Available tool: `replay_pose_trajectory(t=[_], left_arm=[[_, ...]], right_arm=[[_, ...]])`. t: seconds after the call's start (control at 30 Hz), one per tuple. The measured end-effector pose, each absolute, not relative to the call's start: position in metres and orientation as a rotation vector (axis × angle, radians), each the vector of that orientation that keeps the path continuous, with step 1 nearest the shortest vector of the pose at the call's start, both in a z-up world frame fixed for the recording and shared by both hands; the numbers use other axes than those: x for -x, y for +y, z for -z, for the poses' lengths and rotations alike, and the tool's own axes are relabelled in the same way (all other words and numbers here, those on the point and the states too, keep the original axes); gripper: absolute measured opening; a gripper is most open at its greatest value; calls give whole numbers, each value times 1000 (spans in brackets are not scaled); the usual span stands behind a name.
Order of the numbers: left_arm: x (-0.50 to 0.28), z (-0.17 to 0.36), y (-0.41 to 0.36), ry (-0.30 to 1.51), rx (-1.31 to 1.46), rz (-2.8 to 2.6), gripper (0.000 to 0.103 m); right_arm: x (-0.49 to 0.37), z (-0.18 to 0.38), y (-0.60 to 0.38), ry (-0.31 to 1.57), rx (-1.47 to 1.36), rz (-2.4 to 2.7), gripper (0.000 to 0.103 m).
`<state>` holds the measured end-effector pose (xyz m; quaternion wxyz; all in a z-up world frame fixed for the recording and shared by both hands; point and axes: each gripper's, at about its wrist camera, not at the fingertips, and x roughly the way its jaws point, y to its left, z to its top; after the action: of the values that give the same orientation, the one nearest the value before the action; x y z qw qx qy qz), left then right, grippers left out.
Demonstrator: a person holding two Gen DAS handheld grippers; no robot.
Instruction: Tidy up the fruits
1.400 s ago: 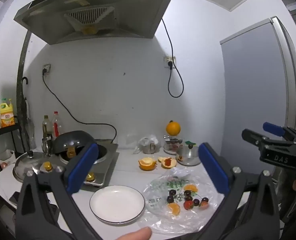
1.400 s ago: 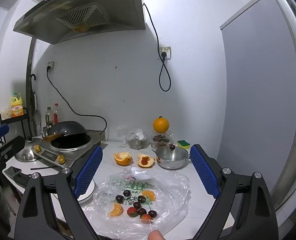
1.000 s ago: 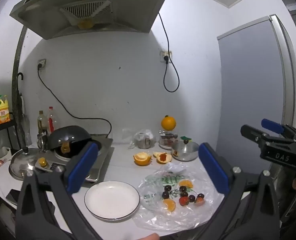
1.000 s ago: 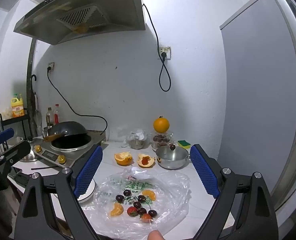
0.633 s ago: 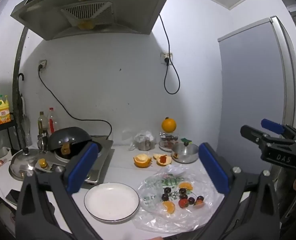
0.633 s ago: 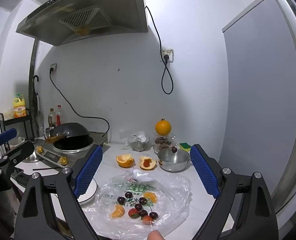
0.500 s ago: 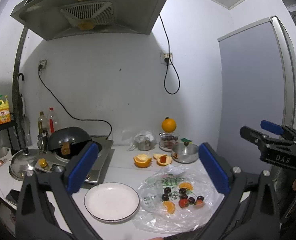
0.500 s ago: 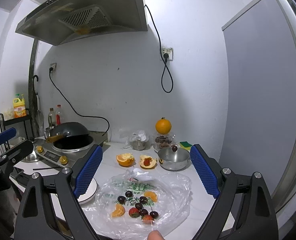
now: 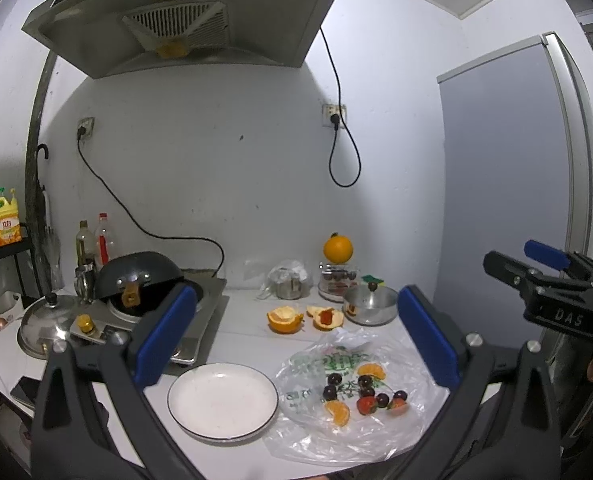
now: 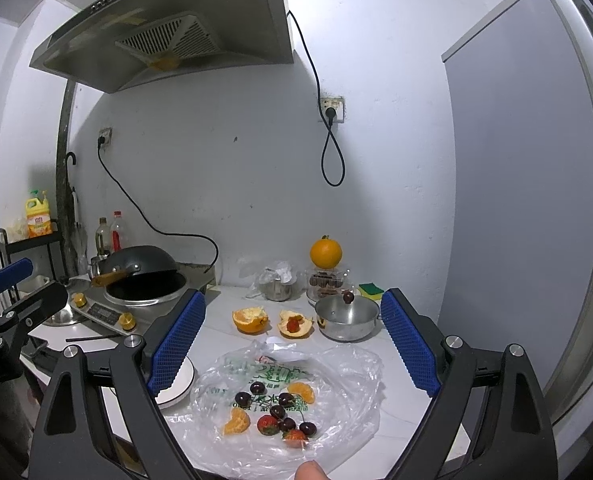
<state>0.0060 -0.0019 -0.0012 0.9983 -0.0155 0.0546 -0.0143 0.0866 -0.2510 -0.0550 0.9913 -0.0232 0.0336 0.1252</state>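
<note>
Now, step in hand: we are hovering both tools above the counter, nothing is being picked yet; we judge the first fruit is to be chosen.
Left gripper (image 9: 292, 338): we are holding it wide open and empty, high over the white plate (image 9: 188, 414).
Right gripper (image 10: 294, 340): we are holding it also wide open and empty, above the plastic bag (image 10: 348, 376).
Fruits: cherries (image 10: 278, 411), strawberries (image 10: 267, 425) and orange segments (image 10: 237, 421) are lying loose on the flattened bag, just to the right of the plate.
Plate: it is standing bare, near the stove (image 9: 200, 328); we judge it is the place for sorting.
Other fruit: a whole orange (image 10: 326, 253) is sitting on a container at the wall, and peeled orange halves (image 10: 249, 319) are lying behind the bag.
Pot: a small steel pot (image 10: 346, 322) is standing behind the bag on the right.
How to do it well: we are advising to lower the right tool straight over one single piece at the edge of the pile, for example the near segment, so the neighbours are not pushed.
Grip: we are thinking the soft fruit needs a gentle closing; strawberries can be crushed.
Risk: the thin bag may be pinched and lifted with the fruit; the left tool can press its edge down.
</note>
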Motion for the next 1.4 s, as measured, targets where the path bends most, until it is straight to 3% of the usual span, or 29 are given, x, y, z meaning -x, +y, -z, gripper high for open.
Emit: replay_pose_trajectory(t=[1.4], left_arm=[[-5,2,0,110,39,21,102]], right_arm=[[-84,55,-247,66,59,-266,92]])
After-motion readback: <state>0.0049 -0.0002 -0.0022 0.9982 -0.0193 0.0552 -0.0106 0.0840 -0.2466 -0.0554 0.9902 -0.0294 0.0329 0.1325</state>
